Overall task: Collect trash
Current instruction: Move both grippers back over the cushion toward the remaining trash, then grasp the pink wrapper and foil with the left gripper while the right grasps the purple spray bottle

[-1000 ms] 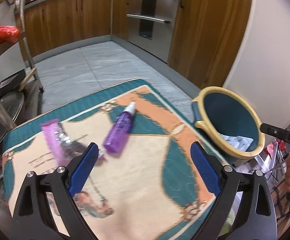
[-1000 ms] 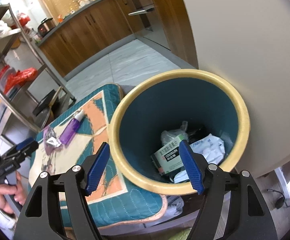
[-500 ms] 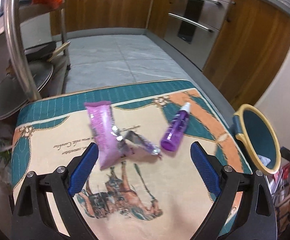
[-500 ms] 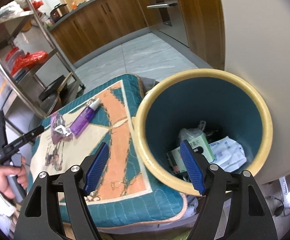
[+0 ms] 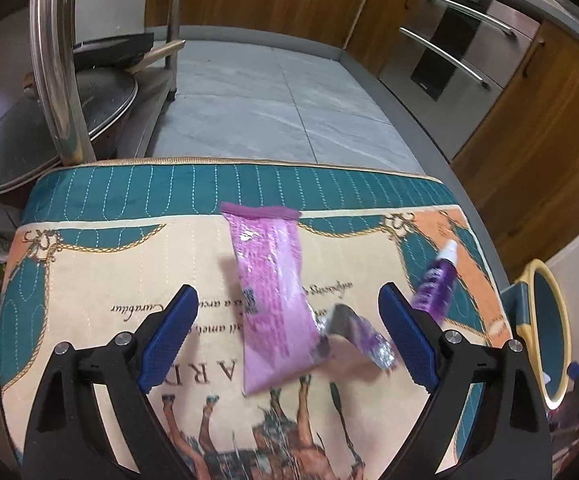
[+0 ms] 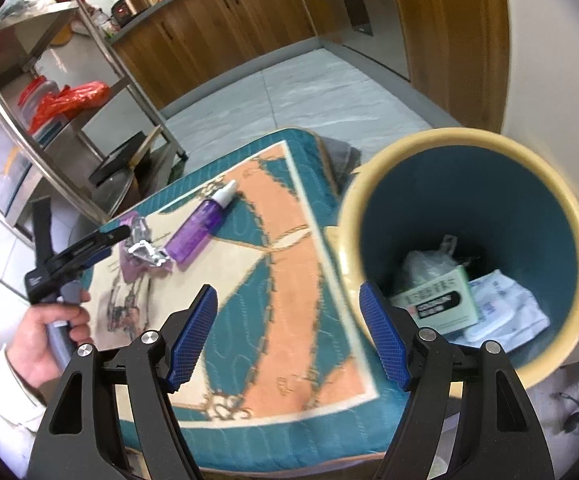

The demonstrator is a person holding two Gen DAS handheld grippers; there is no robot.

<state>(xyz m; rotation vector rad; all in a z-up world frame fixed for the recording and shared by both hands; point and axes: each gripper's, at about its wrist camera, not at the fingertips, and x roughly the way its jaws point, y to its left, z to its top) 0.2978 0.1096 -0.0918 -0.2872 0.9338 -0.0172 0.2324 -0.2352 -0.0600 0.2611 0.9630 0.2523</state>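
A: Where's our trash? Pink wrapper [image 5: 273, 300] and purple bottle [image 5: 435, 288] are lying on the mat [image 5: 89, 264].

B: Yep, our left gripper [image 5: 287, 336] is spread wide around the wrapper, and our right gripper [image 6: 289, 336] gapes empty by the bin [image 6: 465, 140].

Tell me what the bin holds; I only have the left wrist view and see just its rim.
Observer: The bin already holds a crumpled clear bag, a pale green box and a white packet.
Operator: Report the right gripper.
Observer: The right gripper is open and empty, between mat and bin.
Operator: Say where my left gripper sits.
Observer: From the right wrist view, the left gripper is beside the torn purple wrapper, not closed on it.
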